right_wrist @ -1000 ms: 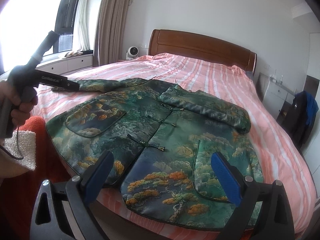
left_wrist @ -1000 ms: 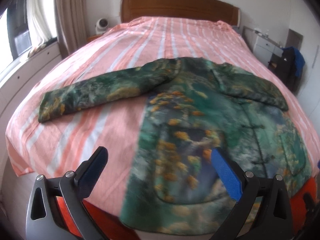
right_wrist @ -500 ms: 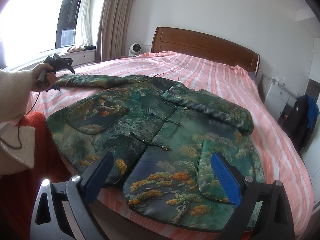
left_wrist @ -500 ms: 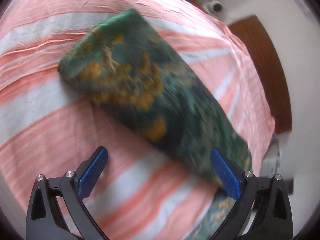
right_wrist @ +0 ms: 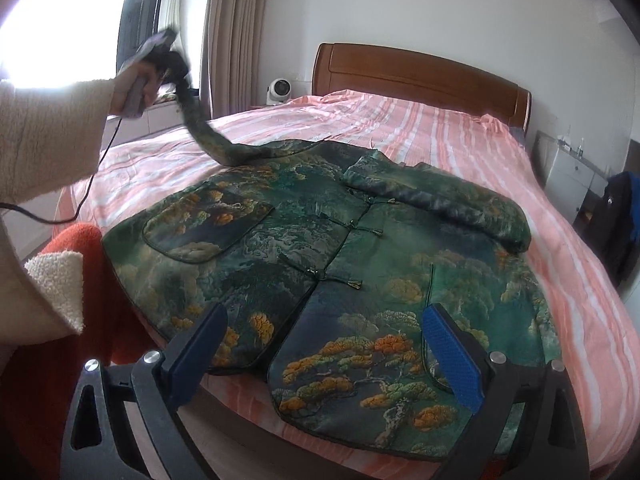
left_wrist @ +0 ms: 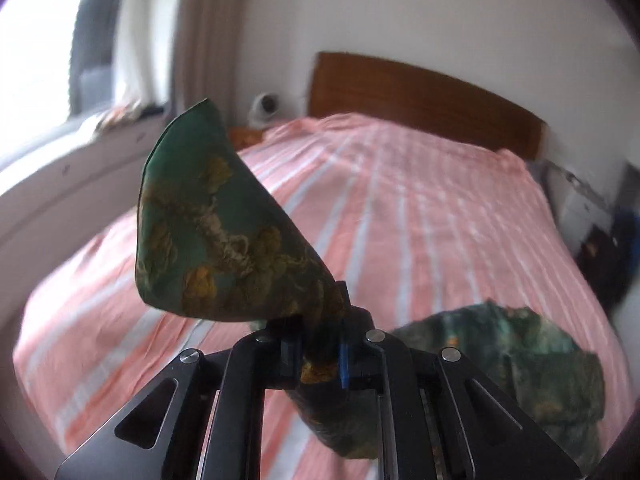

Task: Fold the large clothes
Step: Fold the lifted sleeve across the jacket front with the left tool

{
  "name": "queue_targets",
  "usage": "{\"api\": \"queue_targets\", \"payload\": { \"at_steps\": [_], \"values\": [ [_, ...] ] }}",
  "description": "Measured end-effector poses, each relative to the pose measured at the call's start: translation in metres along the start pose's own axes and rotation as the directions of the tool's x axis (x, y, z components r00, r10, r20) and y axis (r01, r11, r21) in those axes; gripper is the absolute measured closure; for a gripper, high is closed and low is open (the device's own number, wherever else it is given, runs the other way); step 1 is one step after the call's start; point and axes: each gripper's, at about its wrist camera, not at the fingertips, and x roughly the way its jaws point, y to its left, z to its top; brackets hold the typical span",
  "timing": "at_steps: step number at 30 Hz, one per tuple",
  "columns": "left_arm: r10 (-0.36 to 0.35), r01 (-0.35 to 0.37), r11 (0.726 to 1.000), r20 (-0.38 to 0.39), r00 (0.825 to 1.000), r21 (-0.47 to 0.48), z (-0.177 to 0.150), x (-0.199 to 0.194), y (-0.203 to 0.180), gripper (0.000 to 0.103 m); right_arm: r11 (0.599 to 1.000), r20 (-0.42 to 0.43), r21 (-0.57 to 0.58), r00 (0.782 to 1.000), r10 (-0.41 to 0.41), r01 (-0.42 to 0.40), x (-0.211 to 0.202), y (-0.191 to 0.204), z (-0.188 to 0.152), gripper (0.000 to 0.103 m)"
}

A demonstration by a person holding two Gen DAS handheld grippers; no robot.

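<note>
A green jacket (right_wrist: pixel 344 264) with orange and gold tree print lies front up on the pink striped bed (right_wrist: pixel 420 128). Its right sleeve (right_wrist: pixel 448 200) is folded across the chest. My left gripper (left_wrist: pixel 322 354) is shut on the left sleeve's cuff (left_wrist: pixel 216 232) and holds it up above the bed. From the right wrist view the left gripper (right_wrist: pixel 160 60) is high at the left, with the sleeve (right_wrist: pixel 208 136) hanging from it down to the jacket. My right gripper (right_wrist: pixel 324 356) is open and empty above the jacket's hem.
A wooden headboard (right_wrist: pixel 420 76) stands at the far end. A small white fan (right_wrist: pixel 279 91) sits at the bed's far left. A white cabinet (right_wrist: pixel 572 172) and a dark bag (right_wrist: pixel 616 212) stand at the right. Curtains (right_wrist: pixel 236 36) and a window ledge are at the left.
My left gripper has swung to the left sleeve's end, shut on the cuff and lifted it off the bed. My right gripper has stayed open above the hem.
</note>
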Motion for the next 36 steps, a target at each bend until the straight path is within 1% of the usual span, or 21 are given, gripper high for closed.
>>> {"api": "queue_targets", "payload": {
  "at_steps": [2,4,6,7,8,9,10,11,12,14,16,18,20,22,24,25,29,31,33,35,36],
  "values": [
    [-0.101,0.092,0.979,0.039,0.994,0.183,0.013,-0.018,-0.082,0.091,1.0,0.005,0.023,1.0,0.011,-0.011,0.0,-0.005,-0.001,0.006],
    [-0.192,0.173,0.935,0.034,0.981,0.31,0.01,-0.025,-0.151,0.091,0.999,0.018,0.038,1.0,0.01,-0.011,-0.004,-0.011,-0.003,0.006],
    [-0.256,0.233,0.873,-0.004,0.967,0.428,-0.014,-0.022,-0.224,0.091,0.999,0.03,0.046,1.0,0.002,-0.003,-0.01,-0.015,-0.004,0.006],
    [-0.266,0.248,0.856,-0.024,0.964,0.453,-0.025,-0.017,-0.245,0.09,0.999,0.039,0.053,0.999,-0.008,0.005,-0.014,-0.018,-0.005,0.006],
    [-0.272,0.269,0.835,-0.065,0.96,0.481,-0.044,-0.006,-0.273,0.085,0.998,0.046,0.057,0.999,-0.015,0.012,-0.017,-0.021,-0.006,0.006],
    [-0.273,0.299,0.815,-0.126,0.954,0.496,-0.065,0.008,-0.297,0.074,0.998,0.052,0.063,0.998,-0.023,0.02,-0.02,-0.024,-0.006,0.006],
    [-0.272,0.326,0.801,-0.179,0.945,0.503,-0.082,0.019,-0.312,0.061,0.997,0.058,0.068,0.998,-0.032,0.028,-0.023,-0.027,-0.007,0.006],
    [-0.252,0.356,0.78,-0.263,0.931,0.515,-0.108,0.036,-0.33,0.03,0.997,0.062,0.073,0.997,-0.039,0.034,-0.025,-0.03,-0.008,0.006],
    [-0.218,0.361,0.765,-0.312,0.925,0.533,-0.132,0.044,-0.341,0.016,0.996,0.064,0.078,0.997,-0.044,0.039,-0.027,-0.033,-0.009,0.006],
    [-0.165,0.372,0.711,-0.372,0.913,0.597,-0.181,0.053,-0.353,0.016,0.994,0.066,0.094,0.996,-0.057,0.051,-0.031,-0.04,-0.012,0.006],
    [-0.143,0.396,0.662,-0.412,0.9,0.636,-0.21,0.048,-0.351,0.016,0.992,0.072,0.111,0.995,-0.07,0.062,-0.035,-0.048,-0.015,0.006],
    [-0.157,0.435,0.644,-0.448,0.88,0.629,-0.219,0.035,-0.332,0.016,0.99,0.077,0.121,0.994,-0.082,0.072,-0.038,-0.053,-0.018,0.006],
    [-0.185,0.455,0.663,-0.458,0.869,0.595,-0.21,0.025,-0.316,0.016,0.988,0.077,0.132,0.993,-0.09,0.079,-0.037,-0.059,-0.02,0.006],
    [-0.205,0.439,0.71,-0.435,0.877,0.551,-0.191,0.025,-0.3,0.012,0.986,0.08,0.151,0.993,-0.09,0.077,-0.034,-0.066,-0.02,0.006],
    [-0.215,0.397,0.775,-0.386,0.897,0.492,-0.162,0.03,-0.275,0.005,0.984,0.086,0.167,0.993,-0.083,0.068,-0.032,-0.07,-0.02,0.006],
    [-0.202,0.352,0.817,-0.344,0.917,0.457,-0.147,0.037,-0.263,0.004,0.983,0.088,0.174,0.993,-0.076,0.06,-0.031,-0.071,-0.019,0.006],
    [-0.112,0.203,0.927,-0.283,0.953,0.315,-0.123,0.079,-0.229,0.004,0.986,0.081,0.162,0.995,-0.062,0.048,-0.028,-0.068,-0.021,0.006],
    [-0.041,0.133,0.945,-0.293,0.955,0.3,-0.129,0.106,-0.214,0.004,0.986,0.082,0.157,0.995,-0.059,0.046,-0.03,-0.067,-0.022,0.006],
    [0.024,0.08,0.952,-0.335,0.942,0.296,-0.143,0.128,-0.2,0.004,0.986,0.081,0.161,0.995,-0.061,0.047,-0.03,-0.068,-0.024,0.006],
    [0.053,0.064,0.956,-0.382,0.923,0.288,-0.162,0.141,-0.188,0.004,0.984,0.077,0.171,0.995,-0.058,0.044,-0.029,-0.07,-0.025,0.006],
    [0.063,0.06,0.953,-0.388,0.919,0.297,-0.171,0.141,-0.186,0.004,0.982,0.072,0.183,0.996,-0.056,0.042,-0.028,-0.073,-0.026,0.006]
  ]
}}
